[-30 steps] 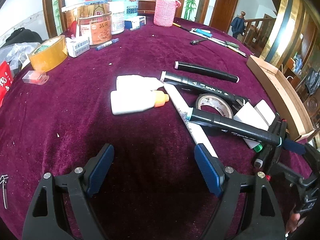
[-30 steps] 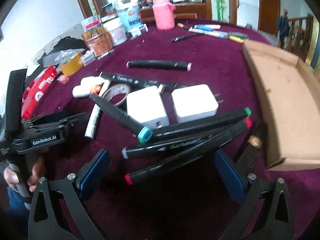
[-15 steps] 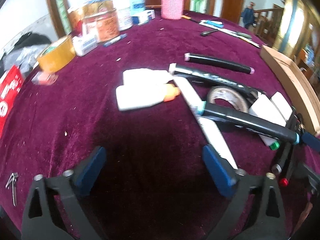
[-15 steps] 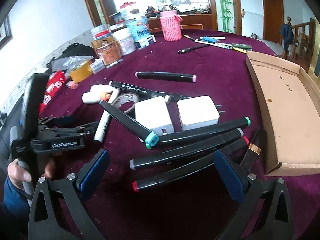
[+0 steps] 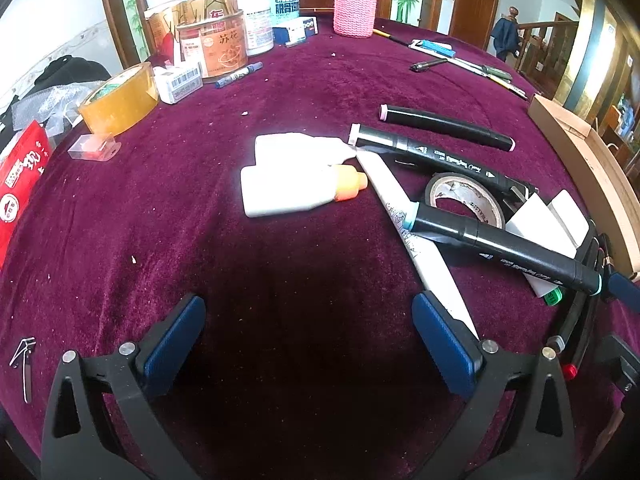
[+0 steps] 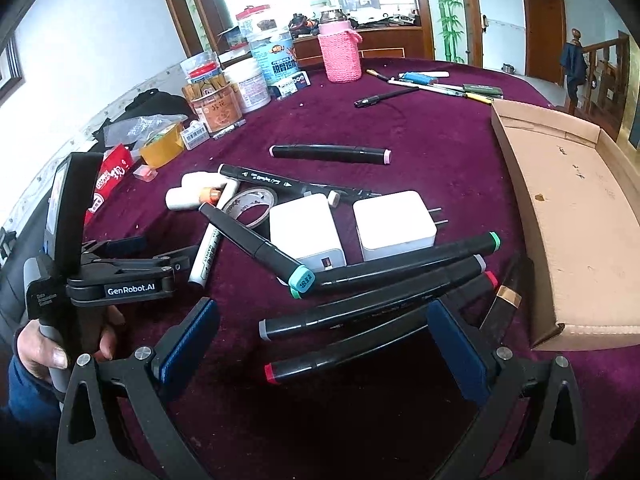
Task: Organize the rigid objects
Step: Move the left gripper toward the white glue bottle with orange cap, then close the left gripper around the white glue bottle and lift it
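In the left wrist view I have my left gripper low over the bare purple bench, jaws spread wide with nothing between them; I judge it is parked there to stay clear while the other side works. Ahead, mid-frame, two white bottles lie side by side, one with an orange cap. A white pen slants from them down toward my right-hand pad, and a teal-tipped marker lies across it, so the marker has to come off first. A tape roll sits just behind that marker, and the box runs along the right edge of the frame. In the right wrist view my right gripper is also wide open and holds nothing, set low over a fan of black markers; the red-tipped marker lies between the pads, slanting up to the right, which I take as lined up for a pick. Two white chargers sit mid-frame behind the fan. The box, empty but for specks, fills the right side, close by, so it is the likely drop place. At left a hand grips the left gripper's handle.
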`<state>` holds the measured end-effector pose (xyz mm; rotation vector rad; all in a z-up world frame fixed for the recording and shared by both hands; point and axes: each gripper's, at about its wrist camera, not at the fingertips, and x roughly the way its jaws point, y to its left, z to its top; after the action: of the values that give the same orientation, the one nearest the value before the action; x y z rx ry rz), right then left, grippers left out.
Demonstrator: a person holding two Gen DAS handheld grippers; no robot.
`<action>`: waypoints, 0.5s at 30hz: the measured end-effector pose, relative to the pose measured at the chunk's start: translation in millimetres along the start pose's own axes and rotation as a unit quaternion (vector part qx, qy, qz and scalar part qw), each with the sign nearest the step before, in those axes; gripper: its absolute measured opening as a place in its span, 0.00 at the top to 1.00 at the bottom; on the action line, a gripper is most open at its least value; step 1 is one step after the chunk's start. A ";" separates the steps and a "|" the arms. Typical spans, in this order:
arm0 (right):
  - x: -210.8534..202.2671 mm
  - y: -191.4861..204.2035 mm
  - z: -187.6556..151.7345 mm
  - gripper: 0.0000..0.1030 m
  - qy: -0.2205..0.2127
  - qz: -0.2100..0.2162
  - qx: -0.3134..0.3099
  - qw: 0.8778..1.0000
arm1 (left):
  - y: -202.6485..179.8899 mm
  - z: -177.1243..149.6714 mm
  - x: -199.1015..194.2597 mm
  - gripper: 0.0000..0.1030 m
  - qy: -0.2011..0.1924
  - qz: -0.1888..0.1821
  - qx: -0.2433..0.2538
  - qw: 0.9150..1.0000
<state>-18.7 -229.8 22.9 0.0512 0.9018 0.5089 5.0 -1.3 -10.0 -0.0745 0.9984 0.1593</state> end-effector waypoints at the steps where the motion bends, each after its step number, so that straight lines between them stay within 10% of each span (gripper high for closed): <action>1: 0.2 -0.1 -0.2 0.02 0.001 0.000 0.000 1.000 | -0.9 -0.2 0.0 0.00 0.000 0.000 0.000 1.000; 15: -26.9 12.7 -10.6 0.02 -0.055 -0.035 -0.047 0.997 | -0.9 -11.3 -45.0 0.25 -0.086 -0.061 0.062 0.992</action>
<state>-45.5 -232.4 39.3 -0.0377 0.7686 0.4786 -28.0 -8.2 21.7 -0.0071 0.8267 -0.0088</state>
